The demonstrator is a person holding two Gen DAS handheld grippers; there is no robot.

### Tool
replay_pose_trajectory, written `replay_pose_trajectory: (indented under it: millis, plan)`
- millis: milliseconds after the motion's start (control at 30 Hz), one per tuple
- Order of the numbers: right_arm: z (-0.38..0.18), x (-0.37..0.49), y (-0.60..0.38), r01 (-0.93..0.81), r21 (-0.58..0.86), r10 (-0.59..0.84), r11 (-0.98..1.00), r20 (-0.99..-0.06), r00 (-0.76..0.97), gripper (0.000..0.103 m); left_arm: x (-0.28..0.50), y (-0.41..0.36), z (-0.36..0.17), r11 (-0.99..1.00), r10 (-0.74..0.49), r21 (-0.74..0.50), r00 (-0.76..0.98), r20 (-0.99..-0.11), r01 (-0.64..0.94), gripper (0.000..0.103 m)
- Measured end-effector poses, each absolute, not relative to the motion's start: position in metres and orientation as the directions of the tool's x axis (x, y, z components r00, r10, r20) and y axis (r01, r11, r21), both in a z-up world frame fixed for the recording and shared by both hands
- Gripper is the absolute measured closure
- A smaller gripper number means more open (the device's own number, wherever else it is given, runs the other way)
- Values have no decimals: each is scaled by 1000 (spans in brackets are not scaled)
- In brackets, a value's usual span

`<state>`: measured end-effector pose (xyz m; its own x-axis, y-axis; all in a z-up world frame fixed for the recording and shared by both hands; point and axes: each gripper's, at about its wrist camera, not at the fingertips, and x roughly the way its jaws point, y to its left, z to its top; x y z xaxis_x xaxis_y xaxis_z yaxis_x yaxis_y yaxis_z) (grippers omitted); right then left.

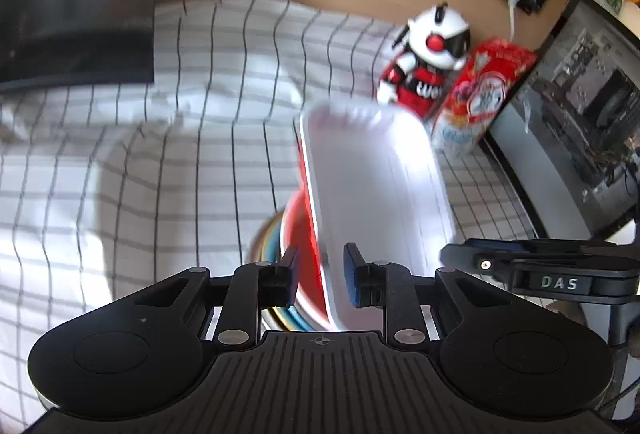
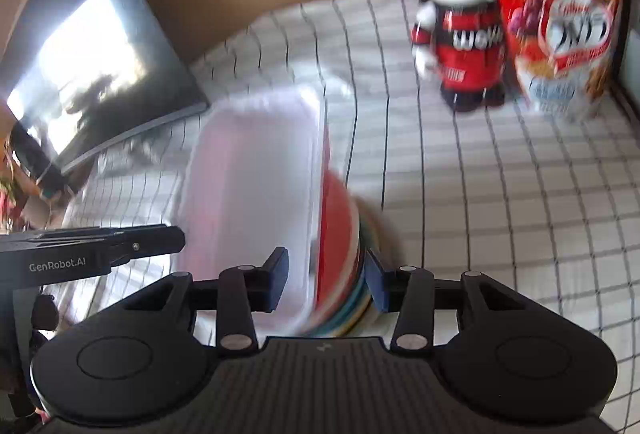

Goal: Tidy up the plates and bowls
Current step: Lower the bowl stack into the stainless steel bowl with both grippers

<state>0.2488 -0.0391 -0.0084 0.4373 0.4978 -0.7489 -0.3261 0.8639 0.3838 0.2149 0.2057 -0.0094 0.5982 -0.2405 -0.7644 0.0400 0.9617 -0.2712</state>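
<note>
On a surface [image 1: 160, 161] covered with a white cloth checked in dark lines, a white rectangular tray [image 1: 380, 185] sits on top of a red plate [image 1: 300, 234], which tops a stack of coloured plates [image 1: 268, 246] showing yellow, blue and teal rims. Both wrist views are blurred.

The left hand-held gripper [image 1: 320, 274] has its jaws around the left edge of the stack, one pad outside the red plate, the other over the tray's rim. They look clamped on tray and plate together, though blur hides the actual contact. The right hand-held gripper [image 2: 326, 280] straddles the opposite side, its jaws set wider, taking in the tray's [image 2: 256, 185] wall, the red plate [image 2: 338, 230] and the coloured rims [image 2: 352, 306] beneath; it seems closed on the whole stack.

Behind the stack stand a red, white and black toy figure [image 2: 456, 33] and a red cereal bag [image 2: 560, 21], well apart from it. A dark screen [image 2: 100, 65] leans at the far left.

The tray looks like thin, light, smooth plastic, likely to flex and slide on the plate under it. The plates look stiff and heavier as a stack, possibly breakable, and apt to shift against one another. The safest hold is probably on opposite rims, low enough to catch the bottom plate, keeping everything level.
</note>
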Motion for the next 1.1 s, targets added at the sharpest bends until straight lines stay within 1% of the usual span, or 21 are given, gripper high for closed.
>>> replay_pose_trajectory:
  millis: [100, 200, 233, 267, 300, 333, 433, 567, 667, 767, 900, 1033, 1100]
  plan:
    - [1, 264, -35, -304, 398, 500, 866, -729, 468, 60, 236, 206, -6, 969, -203, -247, 600, -774, 10, 77]
    - [1, 287, -23, -296, 394, 492, 870, -726, 480, 62, 262, 204, -14, 954, -231, -300, 590, -774, -20, 77]
    - [-1, 294, -18, -300, 389, 490, 871, -729, 478, 66, 270, 203, -18, 948, -246, -318, 584, -774, -23, 77]
    - [-4, 301, -15, -302, 389, 491, 870, -735, 468, 74, 276, 202, -21, 945, -253, -327, 578, -776, -26, 78]
    - [-7, 308, -12, -301, 393, 493, 869, -743, 453, 78, 280, 200, -23, 943, -258, -332, 574, -777, -27, 81]
    - [-8, 314, -11, -291, 398, 491, 870, -753, 439, 79, 283, 199, -24, 941, -258, -336, 570, -780, -33, 82]
    - [0, 319, -15, -306, 416, 515, 856, -732, 447, 79, 282, 200, -10, 941, -262, -339, 598, -757, -17, 83]
    - [21, 322, -27, -334, 470, 576, 817, -674, 462, 79, 277, 205, 15, 933, -281, -359, 640, -715, 8, 83]
    - [27, 316, -29, -363, 473, 596, 803, -655, 464, 79, 271, 205, 24, 933, -290, -360, 651, -702, 27, 82]
    - [15, 308, -27, -372, 458, 587, 807, -684, 433, 79, 264, 201, 13, 940, -288, -338, 617, -732, 37, 82]
    - [-3, 302, -23, -350, 393, 520, 851, -730, 444, 79, 259, 200, -14, 954, -255, -298, 573, -779, 19, 82]
    - [-8, 301, -24, -301, 375, 479, 877, -741, 471, 79, 251, 208, -22, 957, -232, -291, 580, -781, -10, 82]
    - [-12, 298, -24, -281, 368, 461, 887, -750, 474, 79, 245, 212, -22, 957, -230, -290, 585, -778, -10, 80]
